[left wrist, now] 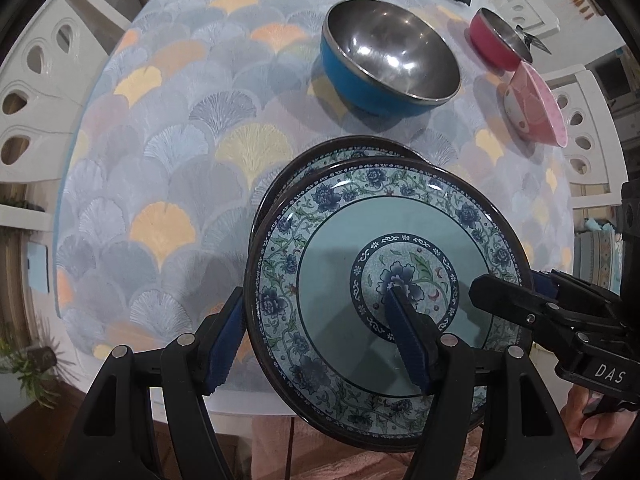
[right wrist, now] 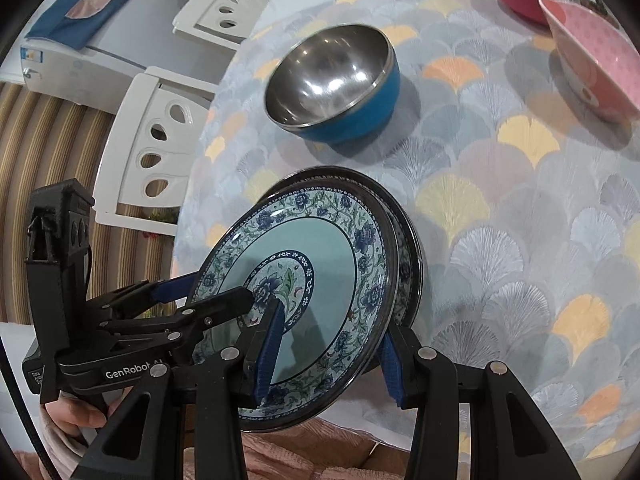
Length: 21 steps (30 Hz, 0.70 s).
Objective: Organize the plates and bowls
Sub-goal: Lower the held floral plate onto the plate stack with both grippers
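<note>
Blue-floral round ceramic plates (left wrist: pixel 400 248), two stacked, sit gripped between both pairs of fingers: left gripper (left wrist: pixel 316 336) and right gripper (right wrist: pixel 328 352) each clamp opposite rims.

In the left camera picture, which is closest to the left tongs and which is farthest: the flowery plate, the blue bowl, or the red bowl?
1. Flowery plate: right between the left tongs, at the table's near edge.
2. Blue bowl: farther out on the table, beyond the plates.
3. Red bowl: farthest, at the far right, just behind the pink bowl.
</note>
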{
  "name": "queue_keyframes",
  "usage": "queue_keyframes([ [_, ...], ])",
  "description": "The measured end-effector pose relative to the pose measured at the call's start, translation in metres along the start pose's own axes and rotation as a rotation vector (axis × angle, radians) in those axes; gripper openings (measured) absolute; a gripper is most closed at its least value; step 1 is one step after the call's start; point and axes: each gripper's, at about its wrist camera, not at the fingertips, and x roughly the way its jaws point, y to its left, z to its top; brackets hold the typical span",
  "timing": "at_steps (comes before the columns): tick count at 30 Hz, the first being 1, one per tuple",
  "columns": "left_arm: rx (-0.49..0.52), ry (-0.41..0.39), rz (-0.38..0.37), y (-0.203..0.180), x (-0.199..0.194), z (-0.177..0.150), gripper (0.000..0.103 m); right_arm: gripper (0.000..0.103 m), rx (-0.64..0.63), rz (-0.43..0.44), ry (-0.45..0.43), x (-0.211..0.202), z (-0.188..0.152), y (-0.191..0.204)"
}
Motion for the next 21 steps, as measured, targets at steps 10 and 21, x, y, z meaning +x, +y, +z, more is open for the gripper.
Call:
queue_keyframes([
  [10,0.004,0.016,0.008,-0.002,0.007,0.006,0.066,0.044,0.019,-0.004,0.023,0.008,0.002,-0.002],
  [21,-0.003,0.044,0.007,0.001,0.016,0.011,0.066,0.044,0.037,-0.022,0.056,0.016,0.002,0.000],
])
